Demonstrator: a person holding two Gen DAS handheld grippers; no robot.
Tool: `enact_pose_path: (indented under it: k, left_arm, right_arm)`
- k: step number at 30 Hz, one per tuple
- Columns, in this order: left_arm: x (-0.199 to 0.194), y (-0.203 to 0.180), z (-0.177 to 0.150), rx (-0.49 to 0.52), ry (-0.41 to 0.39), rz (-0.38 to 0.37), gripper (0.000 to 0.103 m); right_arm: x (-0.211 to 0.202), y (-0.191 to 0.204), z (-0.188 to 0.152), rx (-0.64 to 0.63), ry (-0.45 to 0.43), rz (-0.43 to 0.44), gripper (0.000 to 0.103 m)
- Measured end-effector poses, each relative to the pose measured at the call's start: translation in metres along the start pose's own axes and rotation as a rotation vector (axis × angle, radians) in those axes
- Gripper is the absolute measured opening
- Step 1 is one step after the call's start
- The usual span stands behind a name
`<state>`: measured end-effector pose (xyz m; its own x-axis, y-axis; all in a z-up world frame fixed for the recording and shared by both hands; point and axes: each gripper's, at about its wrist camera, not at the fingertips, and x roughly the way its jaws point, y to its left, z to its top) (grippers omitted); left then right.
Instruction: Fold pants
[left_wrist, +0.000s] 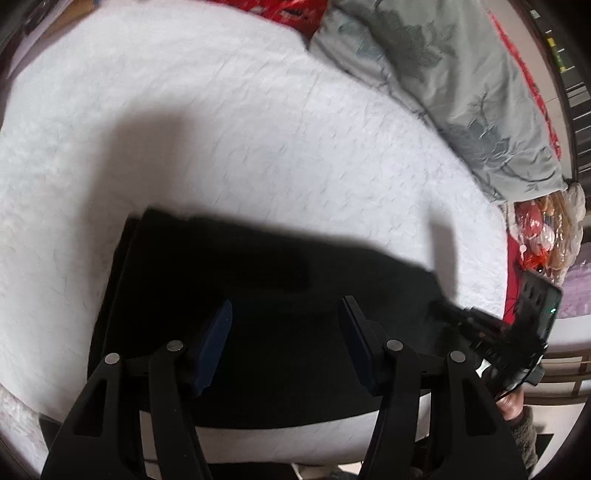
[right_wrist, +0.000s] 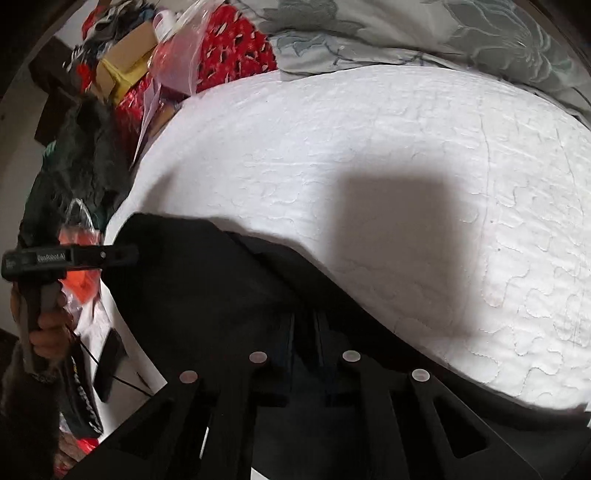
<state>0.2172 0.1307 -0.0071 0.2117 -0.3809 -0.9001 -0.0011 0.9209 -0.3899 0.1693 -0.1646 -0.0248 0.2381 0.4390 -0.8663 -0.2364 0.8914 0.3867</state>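
Black pants (left_wrist: 258, 288) lie folded in a flat stack on the white quilted bed (left_wrist: 221, 129). My left gripper (left_wrist: 286, 332) is open just above the stack, its blue pads apart with nothing between them. The right gripper shows at the right edge of the left wrist view (left_wrist: 480, 325), low at the stack's right end. In the right wrist view the pants (right_wrist: 207, 295) fill the lower left. My right gripper (right_wrist: 304, 332) has its fingers close together over the dark cloth; a grip cannot be made out. The left gripper (right_wrist: 70, 258) shows at the far left, held by a hand.
A grey floral duvet (left_wrist: 461, 92) is bunched along the bed's far right side. Red patterned fabric (right_wrist: 232, 48), boxes and plastic bags (right_wrist: 122, 70) are piled beside the bed. The bed's near edge runs under my grippers.
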Motion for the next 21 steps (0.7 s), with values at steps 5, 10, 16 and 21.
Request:
enact_pose_path:
  k: [5,10,16,21]
  left_arm:
    - [-0.041,0.01,0.031,0.027,-0.107,0.085,0.059]
    - [-0.038,0.041,0.043,0.016,0.007,0.05,0.069]
    - [-0.005,0.037,0.033,0.071,0.1,0.081,0.069]
    - [0.004,0.035,0.032,0.077,0.067,0.127,0.045]
  right_arm:
    - [-0.001,0.0,-0.001,-0.003,0.009,-0.005,0.01]
    - [0.002,0.001,0.0,0.014,0.007,0.004,0.013]
    - [0.003,-0.001,0.0,0.028,0.007,0.007,0.013]
    - [0.003,0.001,0.002,0.018,0.01,-0.003,0.013]
